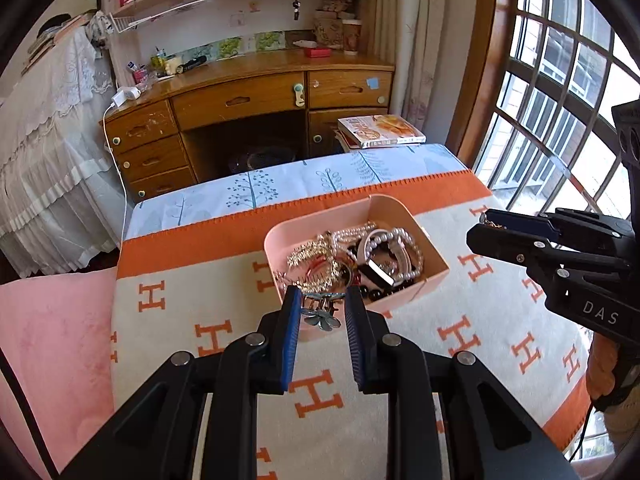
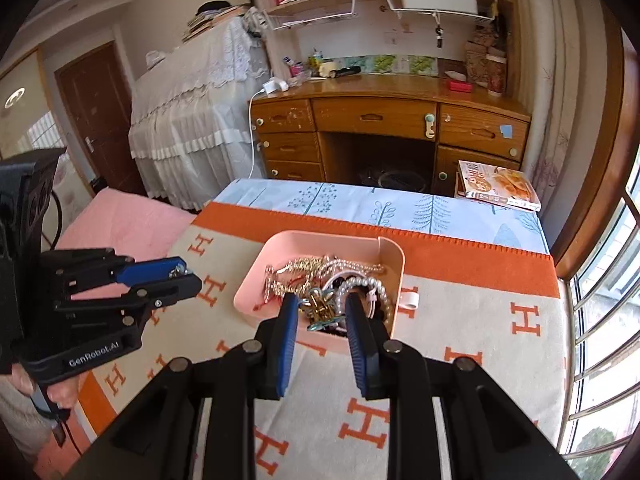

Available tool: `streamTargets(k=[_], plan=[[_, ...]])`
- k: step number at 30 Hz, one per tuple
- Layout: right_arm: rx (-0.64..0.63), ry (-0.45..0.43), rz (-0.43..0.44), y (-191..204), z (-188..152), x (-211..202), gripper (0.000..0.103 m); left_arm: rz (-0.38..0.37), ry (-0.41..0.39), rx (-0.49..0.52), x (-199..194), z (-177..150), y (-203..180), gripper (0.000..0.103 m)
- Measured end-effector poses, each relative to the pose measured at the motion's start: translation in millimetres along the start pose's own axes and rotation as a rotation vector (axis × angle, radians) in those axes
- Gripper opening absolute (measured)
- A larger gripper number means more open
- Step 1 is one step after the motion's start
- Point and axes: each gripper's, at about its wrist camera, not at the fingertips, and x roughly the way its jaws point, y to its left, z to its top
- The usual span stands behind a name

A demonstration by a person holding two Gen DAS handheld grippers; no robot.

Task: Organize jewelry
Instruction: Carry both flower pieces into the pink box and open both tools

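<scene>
A pink tray [image 1: 394,210] [image 2: 308,240] heaped with pearl bracelets, chains and clips sits on the orange-and-cream blanket [image 1: 320,396]. My left gripper [image 1: 320,296] is above the tray's near edge, shut on a silver hair clip with a flower [image 1: 323,318]. In the right wrist view the left gripper [image 2: 188,274] shows at the left with a bit of silver at its tips. My right gripper [image 2: 322,304] is over the tray's near side, shut on a gold clip with a teal flower [image 2: 320,312]. From the left wrist view the right gripper [image 1: 478,226] hangs right of the tray, a speck of gold at its tips.
Beyond the blanket lies a blue leaf-print cloth [image 1: 304,180], then a wooden desk [image 1: 248,96] with drawers. A cookbook [image 1: 380,130] rests at the far right corner. A barred window [image 1: 560,100] is at the right, pink bedding [image 1: 52,344] at the left. A small white piece [image 2: 412,300] lies beside the tray.
</scene>
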Motion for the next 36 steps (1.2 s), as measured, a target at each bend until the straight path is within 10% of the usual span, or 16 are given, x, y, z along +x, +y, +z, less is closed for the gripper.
streamTargets(k=[16,23,36], plan=[[0.174,0.185,-0.036,-37.4,1.5,95.7,0.025,-0.013,0.212,-0.165,120.3,-3.7,19.0,0.026],[0.141,0.180,-0.033,-27.8,0.4,102.6,0.025,0.007,0.149,-0.112,107.9,-1.0,6.5,0.074],[0.166,0.083,-0.041,-27.4,-10.1,46.6,0.025,0.049,0.073,-0.029,52.2,-20.3,-12.1,0.087]])
